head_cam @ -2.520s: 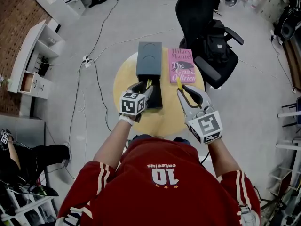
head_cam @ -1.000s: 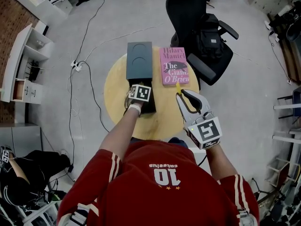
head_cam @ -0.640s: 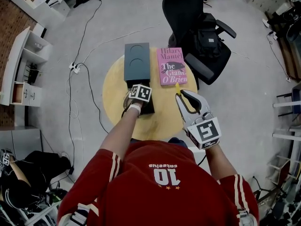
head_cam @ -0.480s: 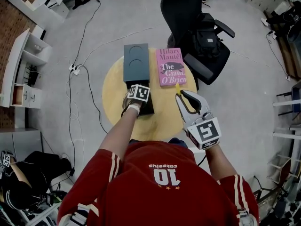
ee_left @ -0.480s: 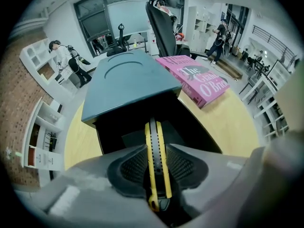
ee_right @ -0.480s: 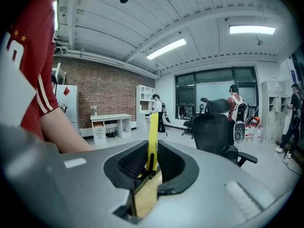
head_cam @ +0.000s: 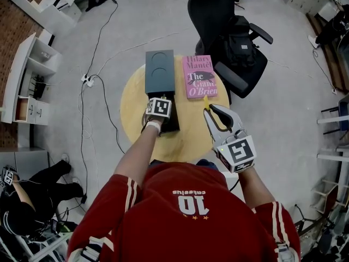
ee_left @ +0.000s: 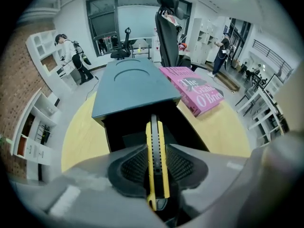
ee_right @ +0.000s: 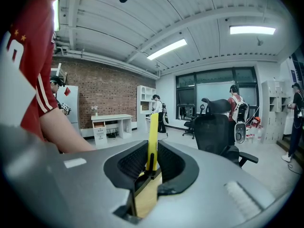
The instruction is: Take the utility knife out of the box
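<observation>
A dark grey box [head_cam: 159, 72] lies on the round yellow table [head_cam: 133, 100], its black inner tray [ee_left: 190, 134] pulled out toward me. My left gripper [head_cam: 160, 113] points steeply down into that tray. In the left gripper view its jaws [ee_left: 157, 167] are pressed on a yellow and black utility knife [ee_left: 155, 139], which stands up between the pads. My right gripper [head_cam: 211, 109] hovers over the table's right side, nearly level, shut on a narrow yellow tool [ee_right: 153, 137] whose tip [head_cam: 206, 99] sticks out ahead.
A pink book [head_cam: 199, 76] lies right of the box, also in the left gripper view [ee_left: 194, 88]. A black office chair [head_cam: 229, 42] with a bag stands behind the table. Cables run over the floor at the left, near white shelves [head_cam: 32, 64].
Since the earliest frame my left gripper has moved from the tray's near end to over the tray and tipped downward. Over the last second it barely shifts. The right gripper stays put.
</observation>
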Tool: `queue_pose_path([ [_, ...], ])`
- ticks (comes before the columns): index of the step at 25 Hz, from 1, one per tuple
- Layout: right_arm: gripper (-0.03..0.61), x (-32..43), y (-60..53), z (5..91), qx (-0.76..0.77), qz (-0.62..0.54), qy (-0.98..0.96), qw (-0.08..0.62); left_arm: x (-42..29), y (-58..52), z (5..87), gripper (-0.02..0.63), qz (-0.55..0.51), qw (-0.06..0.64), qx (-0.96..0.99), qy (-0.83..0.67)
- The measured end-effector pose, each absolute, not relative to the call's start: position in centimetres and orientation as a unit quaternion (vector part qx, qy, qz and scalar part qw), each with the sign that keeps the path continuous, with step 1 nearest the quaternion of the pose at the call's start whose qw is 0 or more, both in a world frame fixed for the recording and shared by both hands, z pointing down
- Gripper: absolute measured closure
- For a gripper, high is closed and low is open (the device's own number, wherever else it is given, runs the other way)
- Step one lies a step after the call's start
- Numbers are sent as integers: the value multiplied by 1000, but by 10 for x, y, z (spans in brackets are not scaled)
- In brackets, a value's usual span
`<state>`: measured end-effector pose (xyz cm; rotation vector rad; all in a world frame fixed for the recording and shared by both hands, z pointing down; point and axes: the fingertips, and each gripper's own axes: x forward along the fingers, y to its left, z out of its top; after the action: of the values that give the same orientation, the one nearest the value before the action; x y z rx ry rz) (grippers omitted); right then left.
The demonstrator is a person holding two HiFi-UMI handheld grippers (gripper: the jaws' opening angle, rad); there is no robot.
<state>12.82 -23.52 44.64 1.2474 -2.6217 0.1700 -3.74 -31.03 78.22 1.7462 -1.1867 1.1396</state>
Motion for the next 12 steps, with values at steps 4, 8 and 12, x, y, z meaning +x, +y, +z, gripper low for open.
queue_pose_path([
  [4, 517, 124, -229, 442, 422, 54, -898, 113, -37, -307, 769, 486, 421, 366, 688, -464],
  [8, 517, 121, -227, 440, 418, 49, -900, 110, -31, -303, 754, 486, 402, 364, 702, -461],
  [12, 517, 119, -222, 437, 415, 47, -903, 105, -31, -298, 736, 486, 395, 351, 711, -463],
])
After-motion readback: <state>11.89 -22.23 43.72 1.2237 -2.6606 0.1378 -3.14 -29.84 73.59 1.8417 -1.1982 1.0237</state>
